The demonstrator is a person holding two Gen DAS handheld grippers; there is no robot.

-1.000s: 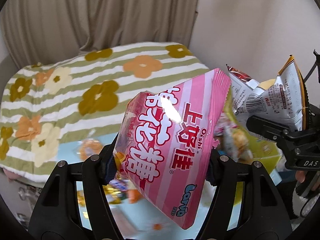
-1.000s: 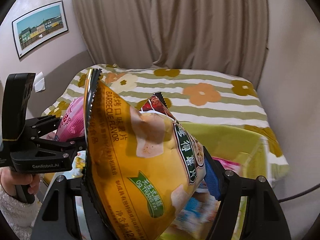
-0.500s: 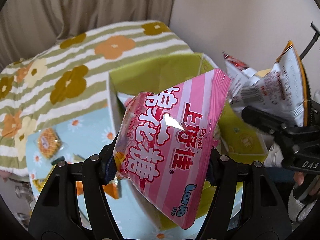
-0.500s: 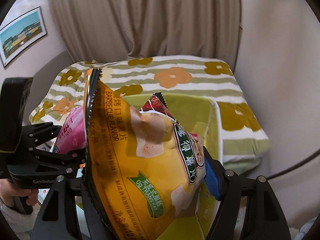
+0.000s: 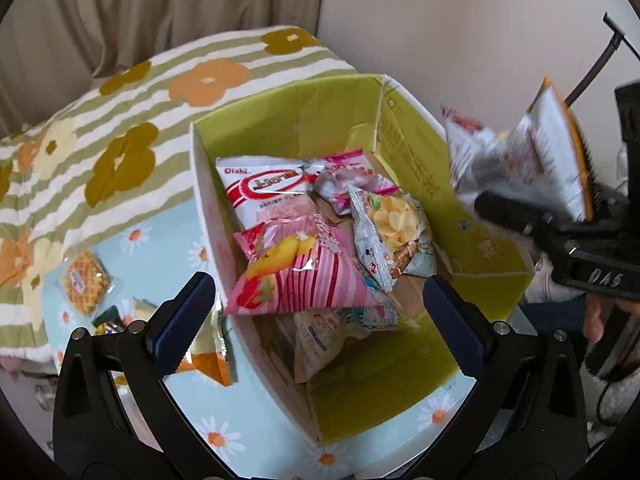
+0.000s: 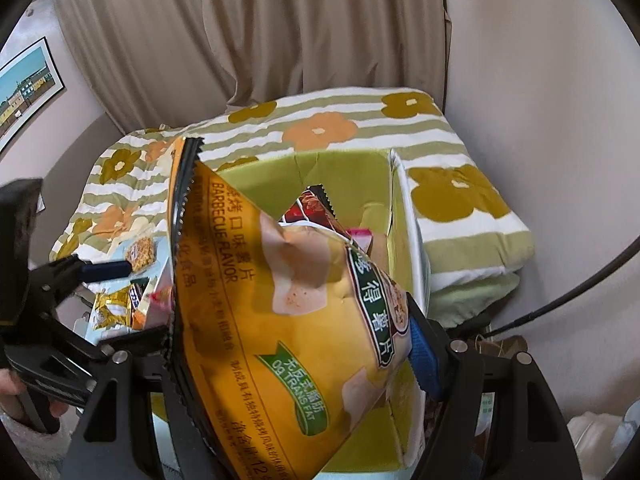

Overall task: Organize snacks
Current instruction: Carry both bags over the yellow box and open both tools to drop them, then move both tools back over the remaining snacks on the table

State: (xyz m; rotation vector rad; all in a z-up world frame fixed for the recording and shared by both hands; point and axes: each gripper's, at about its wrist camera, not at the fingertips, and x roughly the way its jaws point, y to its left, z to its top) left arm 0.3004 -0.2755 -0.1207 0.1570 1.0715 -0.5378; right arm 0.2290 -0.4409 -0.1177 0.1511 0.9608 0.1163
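The left hand-held gripper [image 5: 320, 312] hangs over an open green-lined cardboard box [image 5: 412, 128], its jaws having just sprung wide apart, with nothing between the blue pads [image 5: 182, 322]. Directly below it, a pink striped snack bag [image 5: 304, 268] lies released inside the box, on top of other packets: a white and red shrimp-chip bag [image 5: 264, 192] toward the far wall and a pale bag printed with crisps [image 5: 390, 236] beside it. To the right, the right hand-held gripper [image 6: 288, 344] is clenched on an orange barbecue-flavour crisp bag [image 6: 280, 320], held above the box's near edge, with a second, dark red packet [image 6: 316, 210] poking up just behind it; I cannot tell whether the pads pinch that one too. The box stands on a table covered with a light blue daisy-print cloth [image 5: 160, 248]. On the cloth, left of the box, lie a round waffle biscuit in clear wrap [image 5: 84, 282] and a few small sweets. Beyond is a bed with a green-striped, flowered blanket [image 5: 120, 128], beige curtains [image 6: 280, 32] and a plain wall.
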